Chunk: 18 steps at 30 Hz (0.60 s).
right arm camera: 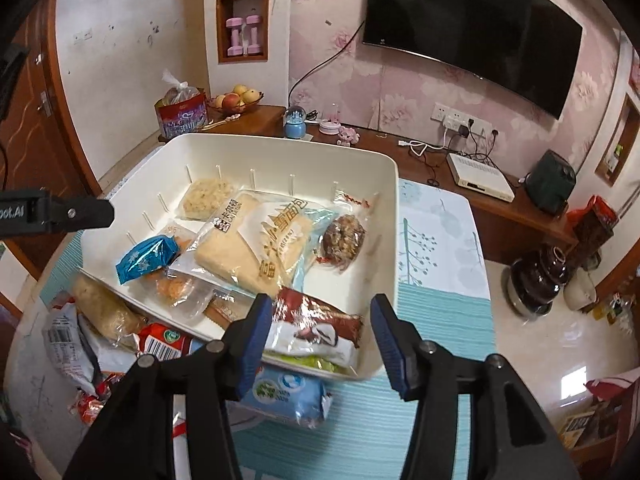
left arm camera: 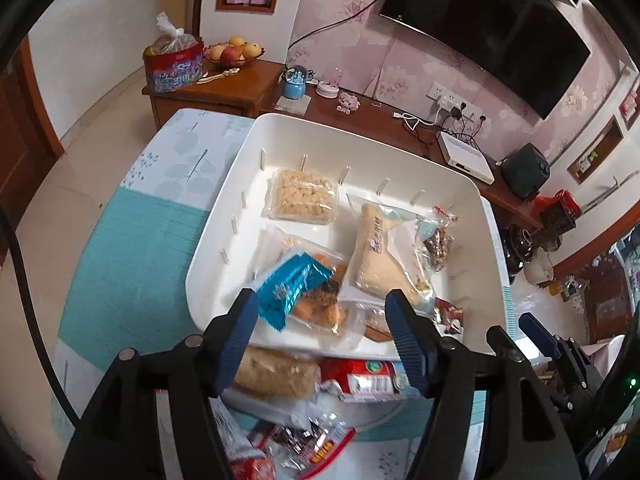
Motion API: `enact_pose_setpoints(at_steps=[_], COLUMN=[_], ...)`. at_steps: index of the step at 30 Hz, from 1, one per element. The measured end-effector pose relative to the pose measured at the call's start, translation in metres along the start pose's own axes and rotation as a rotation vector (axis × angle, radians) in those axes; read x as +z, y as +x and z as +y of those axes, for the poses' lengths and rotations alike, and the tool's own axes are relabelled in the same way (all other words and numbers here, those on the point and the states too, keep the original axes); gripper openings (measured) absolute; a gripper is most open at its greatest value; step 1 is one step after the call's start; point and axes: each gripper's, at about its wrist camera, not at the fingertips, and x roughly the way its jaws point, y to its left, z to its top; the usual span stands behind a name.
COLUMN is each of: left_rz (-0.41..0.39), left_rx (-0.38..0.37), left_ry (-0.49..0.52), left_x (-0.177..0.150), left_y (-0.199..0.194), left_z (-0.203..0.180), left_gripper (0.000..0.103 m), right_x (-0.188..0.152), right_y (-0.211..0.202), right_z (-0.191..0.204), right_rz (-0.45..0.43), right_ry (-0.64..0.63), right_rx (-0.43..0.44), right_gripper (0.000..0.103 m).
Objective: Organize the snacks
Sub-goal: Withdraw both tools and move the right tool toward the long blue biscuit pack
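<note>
With both the left tool [left arm camera: 322, 312] and the right tool [right arm camera: 316, 322] released above the white bin [right arm camera: 394, 208], drop each remaining snack flat inside it, beside the blue packet [right arm camera: 146, 258].

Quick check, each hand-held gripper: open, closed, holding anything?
Left hand-held gripper: open, holding nothing, above the blue snack packet.
Right hand-held gripper: open, empty, above the brown-and-white snack packet.

Wall television [right arm camera: 472, 28], pink dumbbells [right arm camera: 243, 35] in niche, fruit bowl [left arm camera: 234, 54], white router [right arm camera: 479, 177]
</note>
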Motion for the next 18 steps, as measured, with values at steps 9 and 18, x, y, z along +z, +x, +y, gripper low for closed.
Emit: enact_pose_setpoints(at_steps=[9,18], left_rz=[-0.033,0.016], left_rx=[0.017,0.092], left_ry=[-0.074,-0.102], left_x=[-0.043,-0.09], left_y=[-0.032,-0.044], left_z=[-0.002,0.008], left_gripper=[0.066,0.068], right_x=[-0.014,-0.029], right_y=[-0.02,-0.025], right_z=[-0.03,-0.056], right_rz=[0.027,0.091], right_ry=[0.051,0.156], right_rx=[0.078,0.174], right_gripper=[0.053,0.053])
